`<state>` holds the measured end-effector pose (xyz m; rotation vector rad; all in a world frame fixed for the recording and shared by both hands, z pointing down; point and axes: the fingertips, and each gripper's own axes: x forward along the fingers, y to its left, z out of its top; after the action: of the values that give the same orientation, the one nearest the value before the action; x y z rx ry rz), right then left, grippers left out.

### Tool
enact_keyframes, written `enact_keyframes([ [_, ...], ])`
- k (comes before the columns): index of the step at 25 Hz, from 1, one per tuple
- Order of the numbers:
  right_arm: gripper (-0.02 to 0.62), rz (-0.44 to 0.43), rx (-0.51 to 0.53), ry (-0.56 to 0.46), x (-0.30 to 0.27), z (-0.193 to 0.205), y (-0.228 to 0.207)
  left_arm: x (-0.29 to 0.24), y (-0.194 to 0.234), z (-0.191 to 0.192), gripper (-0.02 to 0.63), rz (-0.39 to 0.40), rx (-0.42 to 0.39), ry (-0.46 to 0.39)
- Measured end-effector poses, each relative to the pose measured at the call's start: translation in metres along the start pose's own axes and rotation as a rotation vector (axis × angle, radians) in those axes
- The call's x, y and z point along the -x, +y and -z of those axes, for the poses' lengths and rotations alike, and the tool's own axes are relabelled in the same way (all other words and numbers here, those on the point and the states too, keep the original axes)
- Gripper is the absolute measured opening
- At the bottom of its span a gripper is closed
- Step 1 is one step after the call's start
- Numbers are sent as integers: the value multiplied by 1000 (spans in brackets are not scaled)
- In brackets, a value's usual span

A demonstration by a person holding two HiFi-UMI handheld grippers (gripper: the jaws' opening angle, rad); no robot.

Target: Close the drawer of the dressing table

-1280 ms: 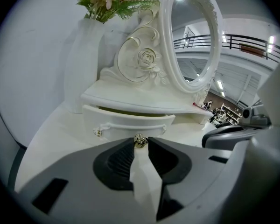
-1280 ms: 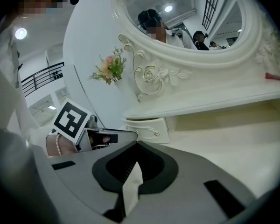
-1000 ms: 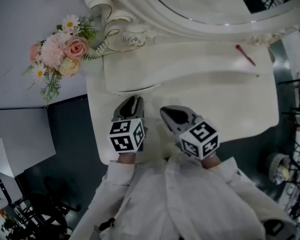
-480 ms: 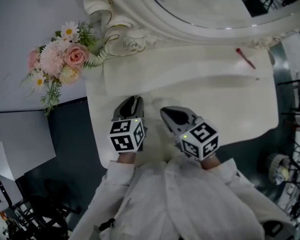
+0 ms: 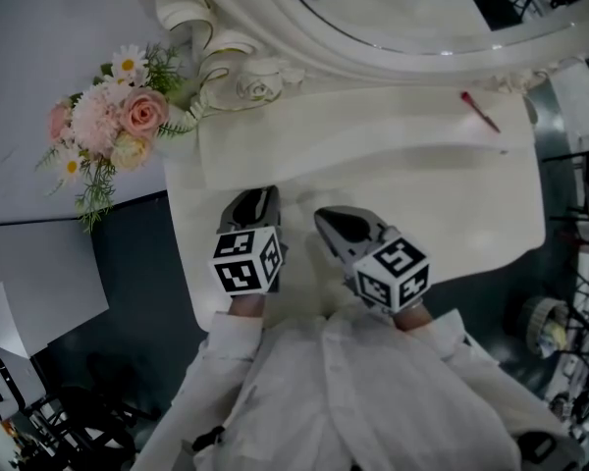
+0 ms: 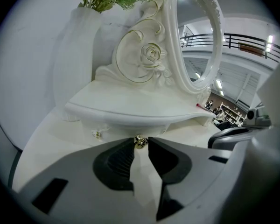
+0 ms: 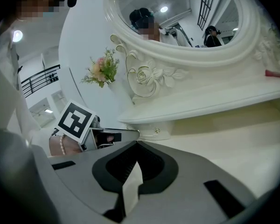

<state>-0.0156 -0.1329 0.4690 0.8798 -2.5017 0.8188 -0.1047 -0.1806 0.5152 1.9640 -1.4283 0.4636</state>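
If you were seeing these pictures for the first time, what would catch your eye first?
The ornate white mirror frame with its carved rose dominates the dressing table's back. A pink bouquet stands at its left, and a gold knob sits between the left gripper's jaw tips.

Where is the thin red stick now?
In the head view, the thin red stick lies at the right on the white dressing table's raised shelf, beside the mirror frame.

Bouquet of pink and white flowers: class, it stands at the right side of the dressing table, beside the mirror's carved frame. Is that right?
No: the bouquet stands at the left side of the dressing table, beside the mirror's carved frame, as the head view shows. The rest is right.
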Motion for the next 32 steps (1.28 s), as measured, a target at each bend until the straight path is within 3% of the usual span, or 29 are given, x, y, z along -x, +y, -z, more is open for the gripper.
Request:
enact_keyframes([
  [13,6,23,14,-13,10,-3,2,-1,-4,0,94,10,-23,-5],
  [20,6,8,41,27,18,0,0,9,-12,1,146,22,-50,-16],
  [25,6,14,95,39,25,-3,0,29,-18,4,149,37,-53,-41],
  [29,6,-22,188,74,29,1,14,48,-29,10,146,96,-72,-37],
  [30,6,-33,213,81,31,0,18,51,-33,12,137,116,-77,-35],
  [32,6,-42,259,86,34,-1,23,58,-39,18,57,154,-82,-31],
])
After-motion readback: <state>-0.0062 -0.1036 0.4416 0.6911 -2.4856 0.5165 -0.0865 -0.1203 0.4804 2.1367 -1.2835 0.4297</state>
